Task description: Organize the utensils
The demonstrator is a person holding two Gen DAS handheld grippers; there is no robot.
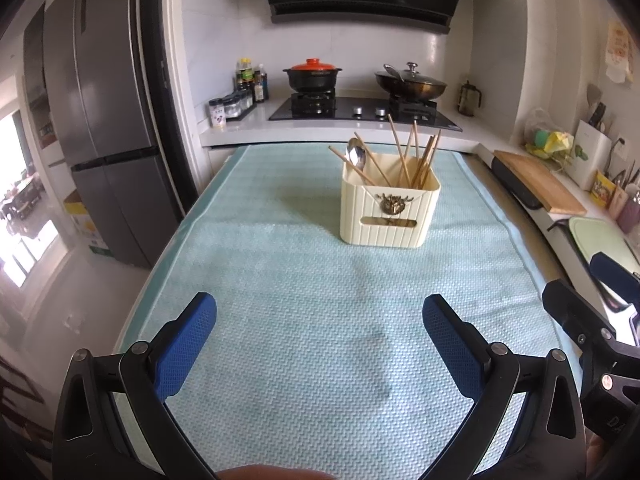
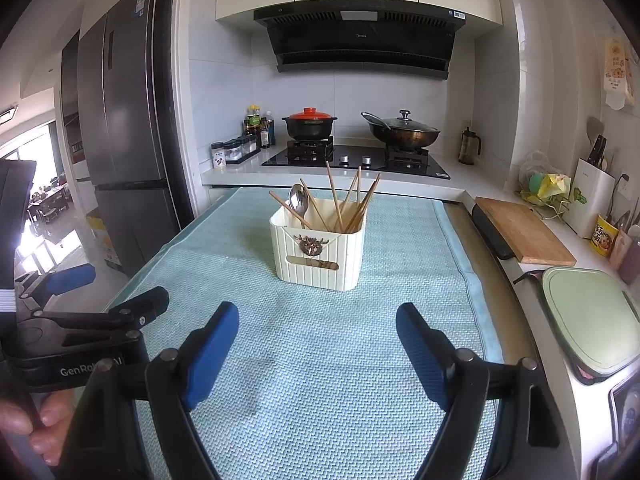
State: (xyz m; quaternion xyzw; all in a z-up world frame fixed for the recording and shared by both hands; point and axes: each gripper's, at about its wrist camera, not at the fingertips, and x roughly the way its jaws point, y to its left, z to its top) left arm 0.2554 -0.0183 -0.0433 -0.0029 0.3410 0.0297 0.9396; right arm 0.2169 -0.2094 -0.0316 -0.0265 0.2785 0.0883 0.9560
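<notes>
Nearest the lens, the left gripper (image 1: pixel 320 344) and right gripper (image 2: pixel 318 350) hover spread and empty above the pale-blue woven mat (image 1: pixel 320 320), well short of the cream ribbed plastic holder (image 1: pixel 388 210), whose loosely leaning wooden chopsticks (image 1: pixel 416 156) and steel spoon (image 1: pixel 356 156) a careless reach could topple.

— What's inside the holder (image 1: pixel 390 210)?
— Its walls hide the chopsticks' (image 1: pixel 416 158) lower ends and the spoon's (image 1: pixel 356 156) handle.
— The jar (image 2: pixel 218 156) labels?
— Too small to read.
</notes>
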